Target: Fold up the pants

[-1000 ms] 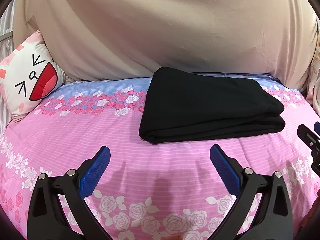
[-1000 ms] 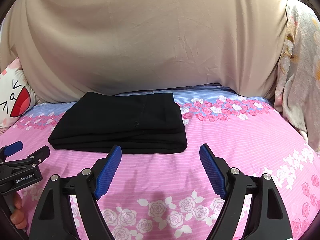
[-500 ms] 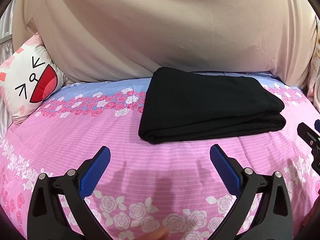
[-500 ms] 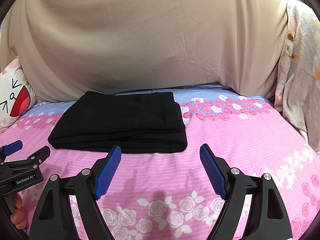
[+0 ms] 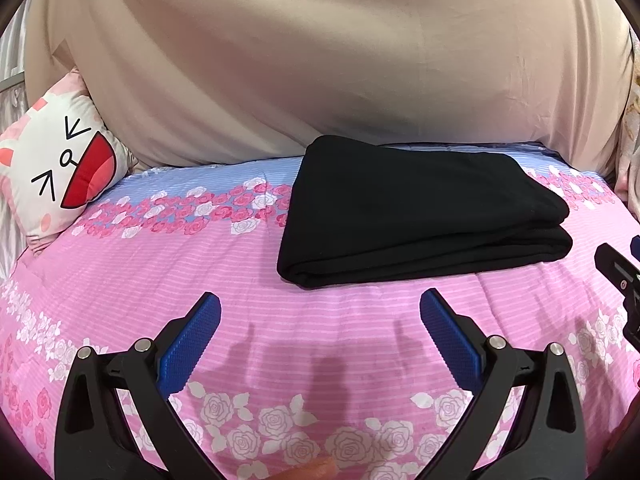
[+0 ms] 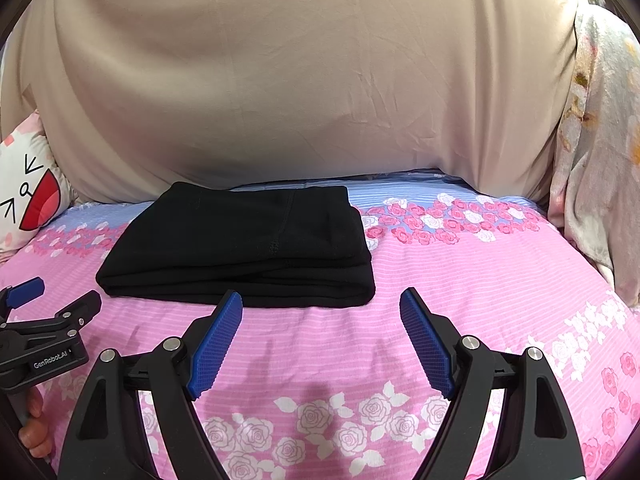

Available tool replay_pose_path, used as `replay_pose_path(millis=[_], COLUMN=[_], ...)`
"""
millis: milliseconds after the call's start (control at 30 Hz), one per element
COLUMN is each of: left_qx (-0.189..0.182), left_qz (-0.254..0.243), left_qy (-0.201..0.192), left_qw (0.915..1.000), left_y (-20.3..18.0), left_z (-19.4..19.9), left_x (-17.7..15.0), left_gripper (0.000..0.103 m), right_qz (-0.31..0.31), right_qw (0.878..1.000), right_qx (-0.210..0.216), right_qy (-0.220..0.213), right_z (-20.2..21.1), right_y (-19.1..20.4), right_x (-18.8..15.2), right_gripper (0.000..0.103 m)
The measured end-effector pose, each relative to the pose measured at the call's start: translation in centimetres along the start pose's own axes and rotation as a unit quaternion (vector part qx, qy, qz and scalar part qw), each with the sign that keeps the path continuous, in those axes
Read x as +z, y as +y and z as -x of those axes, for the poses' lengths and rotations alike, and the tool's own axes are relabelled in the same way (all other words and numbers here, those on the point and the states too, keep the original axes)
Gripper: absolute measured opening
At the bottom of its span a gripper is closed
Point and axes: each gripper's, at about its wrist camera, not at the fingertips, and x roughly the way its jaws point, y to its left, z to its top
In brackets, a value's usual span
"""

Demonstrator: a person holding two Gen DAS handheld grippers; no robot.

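A cartoon pillow point(image 5: 56, 168) leans at the left edge of the bed point(image 5: 168, 264), whose pink sheet is printed with roses. The black pants point(image 5: 416, 212) lie folded into a neat, thick rectangle near the beige backrest point(image 5: 320, 60), layered edges facing forward. The left gripper point(image 5: 320, 308) and right gripper point(image 6: 321, 304) both hover just short of them, blue fingers point(image 6: 218, 338) spread wide, holding nothing.

folded black pants point(image 5: 420, 208), pink floral bedsheet point(image 5: 160, 272)
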Motion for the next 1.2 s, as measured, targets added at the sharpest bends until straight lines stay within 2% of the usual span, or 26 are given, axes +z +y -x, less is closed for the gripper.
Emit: replay_pose_path(millis=[867, 1200], left_qx=[0.004, 0.003], left_qz=[0.005, -0.018], left_qy=[-0.003, -0.019], left_qw=[1.0000, 0.9996], left_y=[0.16, -0.61], left_z=[0.14, 0.70], left_x=[0.05, -0.16], left_gripper=[0.098, 0.097], right_qz=[0.002, 0.002], right_qw=[1.000, 1.000], right_qx=[0.001, 0.001], right_qy=[0.001, 0.001], right_z=[-0.09, -0.11], right_y=[0.08, 0.07], right_x=[0.01, 0.02], right_gripper=[0.079, 0.079])
